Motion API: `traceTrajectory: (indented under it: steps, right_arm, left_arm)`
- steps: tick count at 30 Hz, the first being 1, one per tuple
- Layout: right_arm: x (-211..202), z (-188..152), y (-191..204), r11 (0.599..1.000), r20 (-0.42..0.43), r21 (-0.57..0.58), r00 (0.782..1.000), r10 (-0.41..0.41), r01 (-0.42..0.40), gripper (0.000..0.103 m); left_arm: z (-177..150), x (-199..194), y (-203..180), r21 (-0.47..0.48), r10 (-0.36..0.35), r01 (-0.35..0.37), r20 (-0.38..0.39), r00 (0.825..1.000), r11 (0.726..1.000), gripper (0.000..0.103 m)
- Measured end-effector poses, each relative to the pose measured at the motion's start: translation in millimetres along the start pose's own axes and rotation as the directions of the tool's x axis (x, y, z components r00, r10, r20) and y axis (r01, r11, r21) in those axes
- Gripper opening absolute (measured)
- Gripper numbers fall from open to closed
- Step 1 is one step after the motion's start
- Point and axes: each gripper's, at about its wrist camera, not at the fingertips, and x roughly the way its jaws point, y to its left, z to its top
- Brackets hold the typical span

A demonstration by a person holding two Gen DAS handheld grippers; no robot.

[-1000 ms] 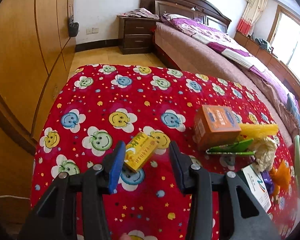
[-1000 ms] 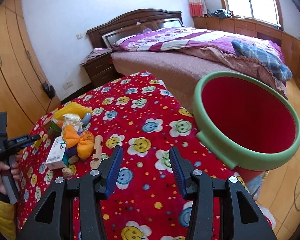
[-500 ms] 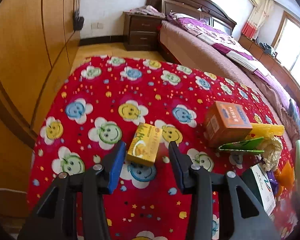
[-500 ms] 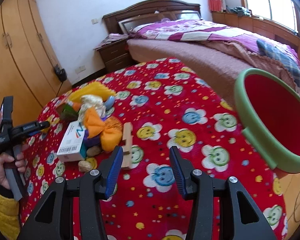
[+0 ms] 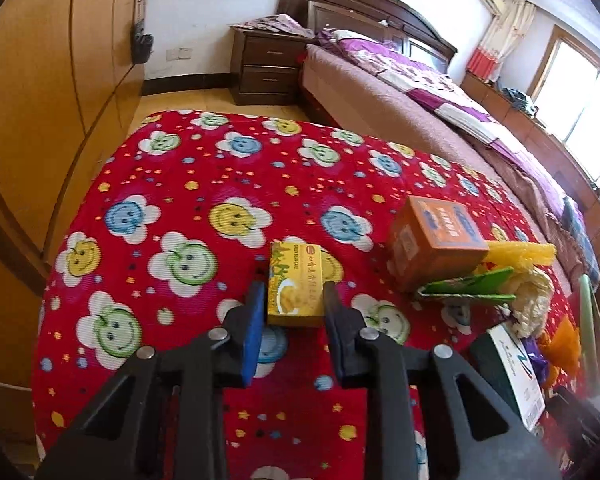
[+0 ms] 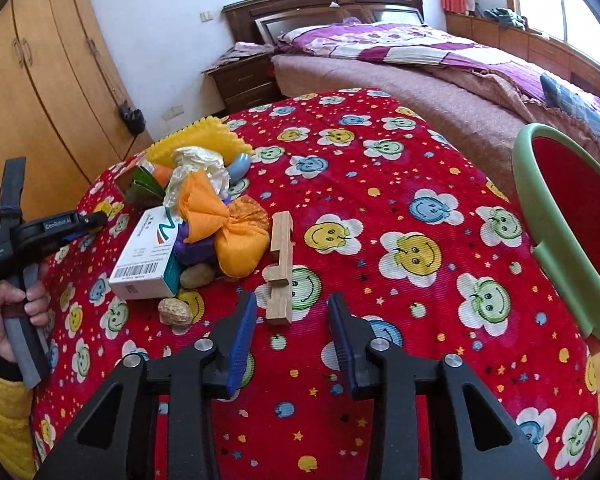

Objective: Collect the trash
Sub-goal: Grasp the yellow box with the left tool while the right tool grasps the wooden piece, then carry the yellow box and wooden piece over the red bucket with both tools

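Yellow cake box (image 5: pixel 296 284) lies lengthwise between the closing left gripper (image 5: pixel 294 300), pads touching its sides; the right gripper (image 6: pixel 292 312), narrowing and empty, faces a wooden piece (image 6: pixel 280 266) just ahead.

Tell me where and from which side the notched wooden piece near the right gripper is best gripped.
Probably across the narrow width of the wooden piece, at its near end, coming from above and the near side. It lies flat, its long axis running away from the right gripper, whose closing jaws flank that end without touching it; the peanut lies clear.
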Motion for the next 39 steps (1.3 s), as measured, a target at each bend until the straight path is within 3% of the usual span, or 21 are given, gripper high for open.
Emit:
traceTrajectory:
  steps: [10,17,28,39]
  right_arm:
    - [16,12,13,0.999,-0.012,-0.029,1.000,-0.023,0.023,0.034]
    - [15,10,-3,0.999,-0.012,0.048,1.000,-0.001,0.001,0.011]
    - [-10,-7,-23,0.992,0.011,0.118,0.999,0.049,-0.050,0.010]
    - [-50,-24,-44,0.985,0.066,0.158,0.996,0.053,-0.063,0.010]
  left_arm:
    - [-6,-8,-11,0.027,-0.043,0.043,0.013,0.999,0.999,0.028]
    - [-14,-18,-30,0.110,-0.065,0.063,0.017,0.998,0.992,0.028]
    - [-32,-64,-56,0.182,-0.114,0.109,0.016,0.993,0.977,0.028]
    - [-69,-94,-102,0.178,-0.238,0.239,-0.026,0.971,0.955,0.028]
